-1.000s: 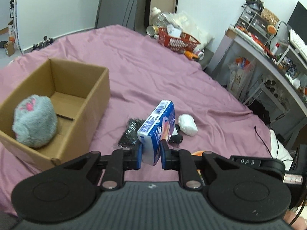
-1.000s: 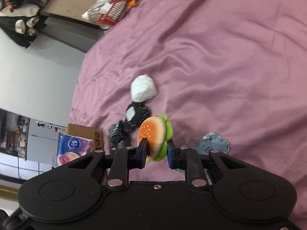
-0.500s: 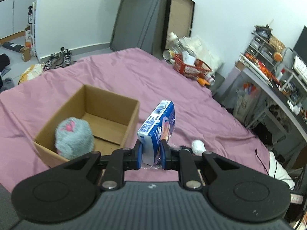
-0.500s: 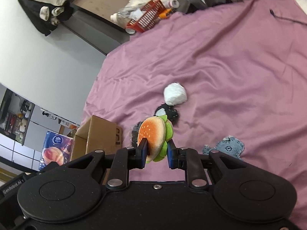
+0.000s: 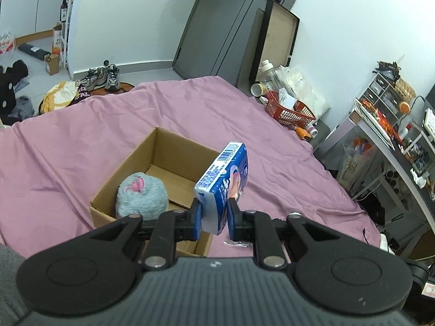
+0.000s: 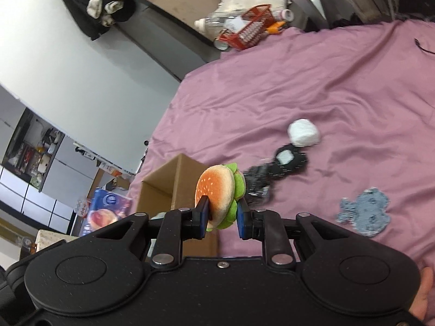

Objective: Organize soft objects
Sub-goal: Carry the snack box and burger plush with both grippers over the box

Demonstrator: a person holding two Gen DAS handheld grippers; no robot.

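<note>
My left gripper (image 5: 213, 218) is shut on a blue tissue pack (image 5: 224, 183), held up over the near right corner of an open cardboard box (image 5: 130, 171) on the purple bedspread (image 5: 176, 114). A grey-blue fluffy plush (image 5: 141, 197) sits inside the box. My right gripper (image 6: 220, 218) is shut on a plush hamburger (image 6: 217, 194), held above the bed beside the box (image 6: 163, 187). The blue tissue pack (image 6: 107, 210) shows at the left of the right wrist view. On the bed lie a white soft ball (image 6: 303, 133), black fuzzy pieces (image 6: 277, 167) and a blue-grey knit piece (image 6: 365, 212).
A red basket (image 5: 291, 108) with bottles and bags stands past the bed's far right corner. A cluttered desk (image 5: 394, 141) runs along the right. Shoes (image 5: 104, 77) and floor clutter lie beyond the far left edge. A black cable (image 6: 422, 46) trails on the bedspread.
Both grippers rose and drew back with their loads. The box now sits nearer the middle of the left wrist view, under the tissue pack. The right wrist view rolled, and the box came beside the hamburger.
</note>
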